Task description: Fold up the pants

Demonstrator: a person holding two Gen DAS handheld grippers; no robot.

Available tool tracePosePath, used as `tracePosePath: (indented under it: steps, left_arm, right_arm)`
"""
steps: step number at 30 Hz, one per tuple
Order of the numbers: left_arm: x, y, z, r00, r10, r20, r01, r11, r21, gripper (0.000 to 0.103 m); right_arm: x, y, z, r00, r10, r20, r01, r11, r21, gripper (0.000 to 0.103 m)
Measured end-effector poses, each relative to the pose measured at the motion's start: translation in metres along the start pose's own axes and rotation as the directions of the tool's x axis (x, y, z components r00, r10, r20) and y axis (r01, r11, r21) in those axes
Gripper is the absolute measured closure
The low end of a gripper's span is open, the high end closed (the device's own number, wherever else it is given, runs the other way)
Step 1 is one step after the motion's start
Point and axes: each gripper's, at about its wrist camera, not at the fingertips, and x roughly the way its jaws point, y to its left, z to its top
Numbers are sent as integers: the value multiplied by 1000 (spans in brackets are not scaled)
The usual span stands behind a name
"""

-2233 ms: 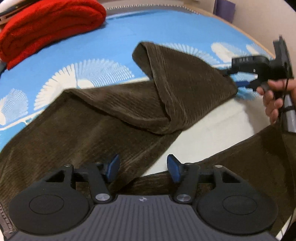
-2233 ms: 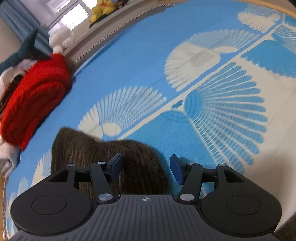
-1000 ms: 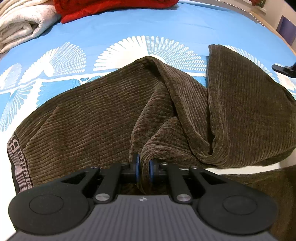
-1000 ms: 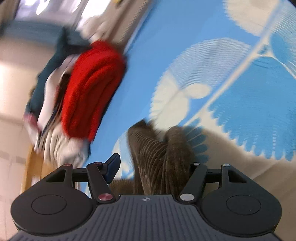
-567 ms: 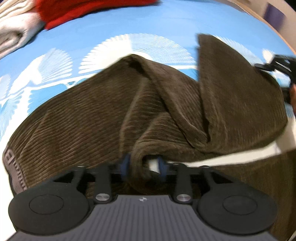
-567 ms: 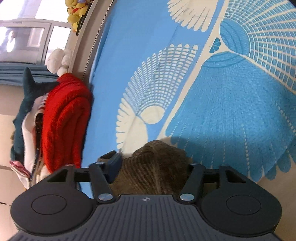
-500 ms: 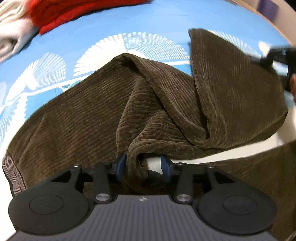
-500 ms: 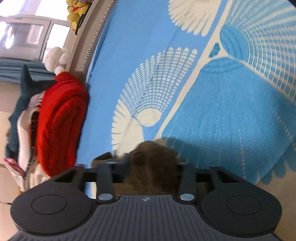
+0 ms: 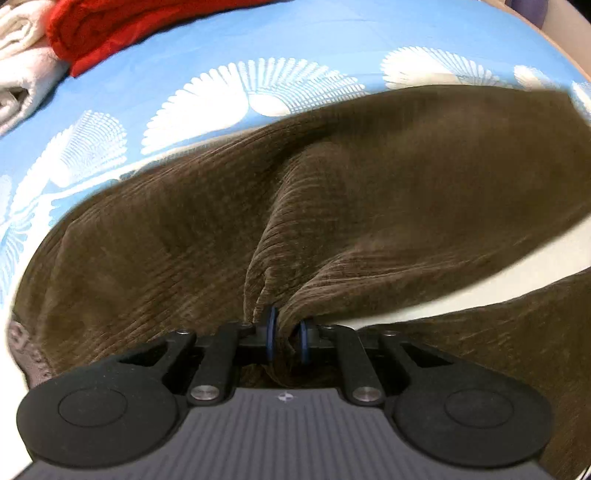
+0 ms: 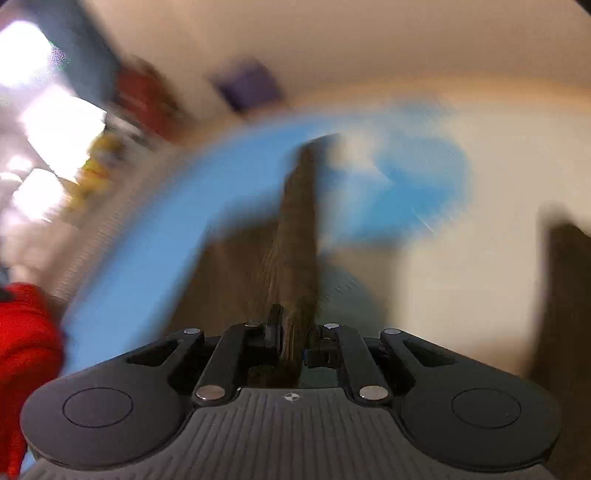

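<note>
Jaws of left gripper (image 9: 283, 334) just closed, pinching pants (image 9: 369, 192); right gripper (image 10: 295, 341) likewise clamped on them, leg running lengthwise ahead over bed (image 9: 314, 33).

brown ribbed corduroy pants (image 9: 369, 192), matt black plastic left gripper (image 9: 286, 332), smooth printed cotton bedsheet (image 9: 258, 37)

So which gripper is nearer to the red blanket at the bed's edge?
Cannot tell. The left gripper sees the red blanket far beyond the pants; the right gripper sees it beside itself, blurred.
</note>
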Motion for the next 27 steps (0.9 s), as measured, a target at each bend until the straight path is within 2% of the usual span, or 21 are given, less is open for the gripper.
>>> tracePosePath:
  steps: [2,4,7,9,12,13,14,15,17,19,20,21,23,24,25,27]
  left_arm:
    - [-1,-2,0,1000,8,3,-8,1000,15,90]
    - [-2,-4,0,1000,10,4,-10,1000,30,89]
    - [-3,-6,-1,1000,2,10,-3,999,40,89]
    - [-2,-3,0,999,-30,15,29,998,50,89]
    - [-6,-3,-3,992,-120,22,118,990,79,84]
    - [-7,-5,-5,986,-164,16,161,981,106,79]
    - [-9,-8,-6,980,-200,4,197,971,139,69]
    - [-11,-10,-9,974,-224,-1,221,961,166,66]
    - [-17,-7,-10,962,-273,-3,269,947,173,58]
    - [-26,6,-8,931,-366,-4,362,918,161,48]
    - [-34,16,-7,909,-416,8,409,899,159,44]
    - [-41,26,-7,896,-444,25,435,887,157,42]
    - [-54,53,-6,875,-476,81,465,876,131,38]
    - [-59,72,-6,876,-468,120,459,883,95,38]
    - [-61,91,-6,885,-441,153,438,897,49,38]
    - [-58,139,-8,915,-352,200,375,922,-94,38]
  right_arm:
    - [17,-26,6,997,-12,-76,19,995,100,89]
    - [21,-40,12,998,-19,-62,26,992,123,90]
    - [22,-44,25,999,-9,-53,14,995,98,89]
    - [20,-44,33,999,-7,-47,10,997,76,96]
    - [7,-50,46,1000,-29,-1,29,999,43,97]
    - [1,-51,50,998,-60,36,59,998,24,97]
    - [-4,-54,52,991,-109,80,107,994,22,97]
    - [-8,-60,54,980,-167,109,163,986,41,97]
    - [-7,-73,58,962,-251,105,244,967,75,97]
    - [1,-84,61,964,-262,44,258,963,82,94]
    - [0,-86,63,963,-267,43,263,961,86,91]
    - [-6,-84,64,957,-282,64,276,957,85,88]
    - [-18,-75,66,953,-282,108,277,959,57,74]
    - [-27,-67,67,953,-271,135,269,963,34,63]
    - [-37,-59,67,956,-252,152,252,967,18,60]
    - [-57,-42,69,971,-156,179,165,986,-38,60]
